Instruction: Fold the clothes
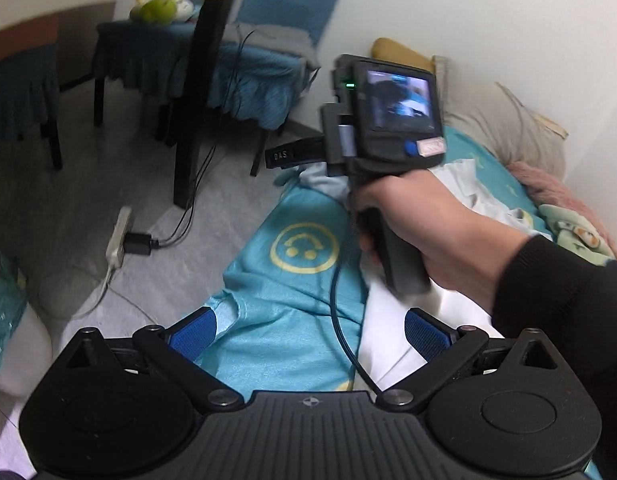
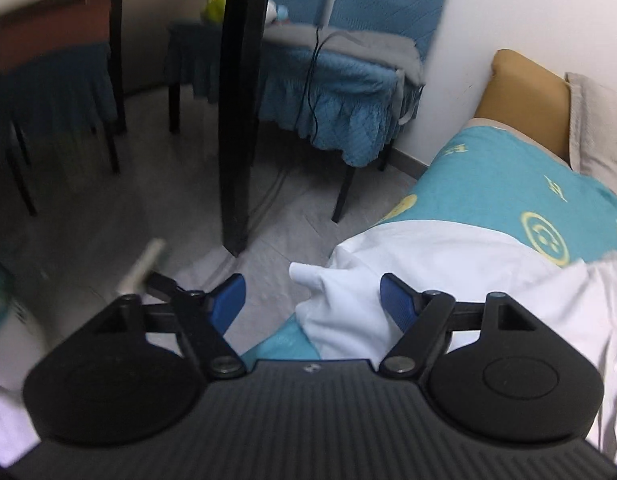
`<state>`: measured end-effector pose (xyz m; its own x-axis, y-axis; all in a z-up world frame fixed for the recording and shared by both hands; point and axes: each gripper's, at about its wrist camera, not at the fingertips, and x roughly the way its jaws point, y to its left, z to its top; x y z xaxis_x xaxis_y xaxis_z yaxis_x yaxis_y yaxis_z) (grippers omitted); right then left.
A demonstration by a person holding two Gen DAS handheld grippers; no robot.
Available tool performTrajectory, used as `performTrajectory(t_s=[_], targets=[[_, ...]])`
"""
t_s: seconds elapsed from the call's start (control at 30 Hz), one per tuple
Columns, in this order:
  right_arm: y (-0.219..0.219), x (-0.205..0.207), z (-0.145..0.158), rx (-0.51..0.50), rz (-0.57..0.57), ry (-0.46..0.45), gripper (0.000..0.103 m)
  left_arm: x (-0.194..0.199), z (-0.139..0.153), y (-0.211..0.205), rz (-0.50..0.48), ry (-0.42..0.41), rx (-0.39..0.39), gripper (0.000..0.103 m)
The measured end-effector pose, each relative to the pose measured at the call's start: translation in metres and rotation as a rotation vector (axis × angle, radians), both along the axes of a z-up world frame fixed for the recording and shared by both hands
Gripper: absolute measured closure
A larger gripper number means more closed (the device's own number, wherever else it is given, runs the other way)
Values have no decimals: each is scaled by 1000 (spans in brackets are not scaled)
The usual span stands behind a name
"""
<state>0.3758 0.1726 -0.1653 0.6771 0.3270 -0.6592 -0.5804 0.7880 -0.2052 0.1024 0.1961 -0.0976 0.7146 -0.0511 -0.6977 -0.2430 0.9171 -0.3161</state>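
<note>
A white garment (image 2: pixel 436 264) lies on a bed with a teal smiley-print sheet (image 2: pixel 504 176). My right gripper (image 2: pixel 312 304) is open, low over the garment's near corner at the bed edge, its blue pads (image 2: pixel 396 300) either side of the cloth. My left gripper (image 1: pixel 308 332) is open and empty above the teal sheet (image 1: pixel 284 300), with the white garment (image 1: pixel 392 340) under its right pad. In the left wrist view the right gripper's body, with its lit screen (image 1: pixel 388 116), shows from behind, held by a hand (image 1: pixel 420 224); its fingers are hidden there.
A dark table leg (image 2: pixel 240 120) stands on the grey floor beside the bed. Chairs with blue quilted covers (image 2: pixel 340 96) stand behind it. A power strip with cables (image 1: pixel 124 240) lies on the floor. Pillows and a pink blanket (image 1: pixel 544 184) sit at the bed's far end.
</note>
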Motion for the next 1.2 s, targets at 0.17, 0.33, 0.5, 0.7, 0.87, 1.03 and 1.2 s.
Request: performTrajectory(t_s=[0.17,0.33,0.5,0.7,0.87,1.03,1.2], targets=[[5,13,-17,-100,-73,-40,93,6,-6,-1,26,5,2,2],[-23,1,19,-13,-117,-144,96,6,-7,-7,35,-19,19,2],[-101,-8,79,189,-267,-269,96,-1,2,-10,20,-96,-7,2],[-233,-6,80,331,-601,-223,96,3,5,-26,-13,-119,-11,2],[-333,-6,53,429,-835,-75,92,15,-3,-46,-58,-91,15,2],[-369,-38,33,499,-891,-39,28,22,-12,-62,-86,-67,26,2],[-365,-67,42,569,-820,-94,20,26,-20,-67,-96,-57,42,2]])
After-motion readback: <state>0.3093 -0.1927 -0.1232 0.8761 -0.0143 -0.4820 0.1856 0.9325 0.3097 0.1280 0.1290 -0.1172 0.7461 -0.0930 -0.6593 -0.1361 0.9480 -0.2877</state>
